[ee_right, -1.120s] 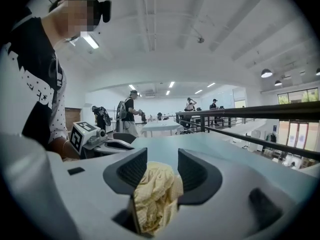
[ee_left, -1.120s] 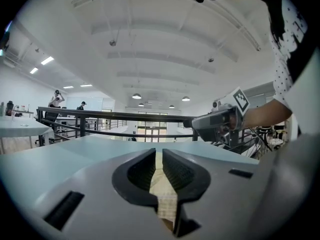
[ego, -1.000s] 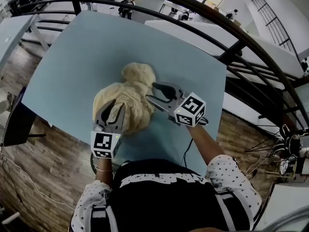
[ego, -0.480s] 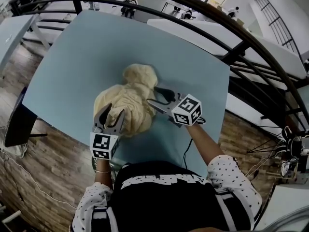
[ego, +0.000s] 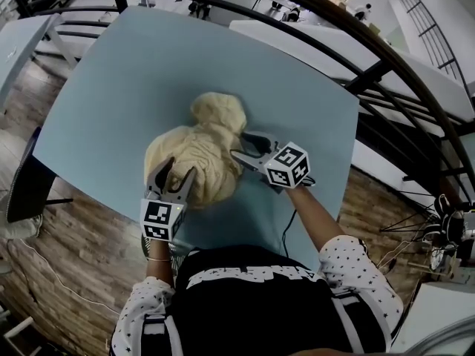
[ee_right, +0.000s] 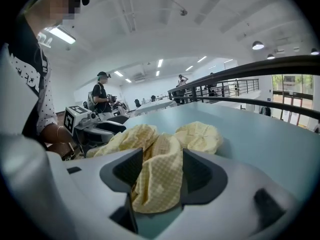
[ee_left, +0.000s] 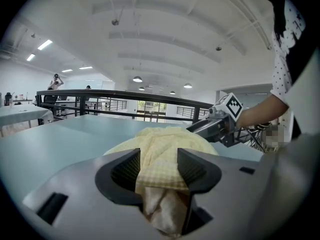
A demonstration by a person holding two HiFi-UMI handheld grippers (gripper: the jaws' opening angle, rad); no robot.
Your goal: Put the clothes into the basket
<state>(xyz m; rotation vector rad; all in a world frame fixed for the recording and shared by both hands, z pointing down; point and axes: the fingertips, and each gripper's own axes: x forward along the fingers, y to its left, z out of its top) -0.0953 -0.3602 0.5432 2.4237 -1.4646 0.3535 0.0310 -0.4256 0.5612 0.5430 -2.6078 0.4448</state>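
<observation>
Head view: pale yellow checked garment bunched in heap on blue worktop, toward edge nearest you. Your left claw sits at heap's near-left side, right claw at its right side. Left gripper view: left claw released, jaws just opened wide, garment fold lying loose between them. Right gripper view: right claw released too, jaws just opened, fold draped between, not pinched.

No word, number or brand can be read. The left marker cube and right marker cube bear only black-and-white square patterns. White print on the shirt, at six o'clock, is illegible.
</observation>
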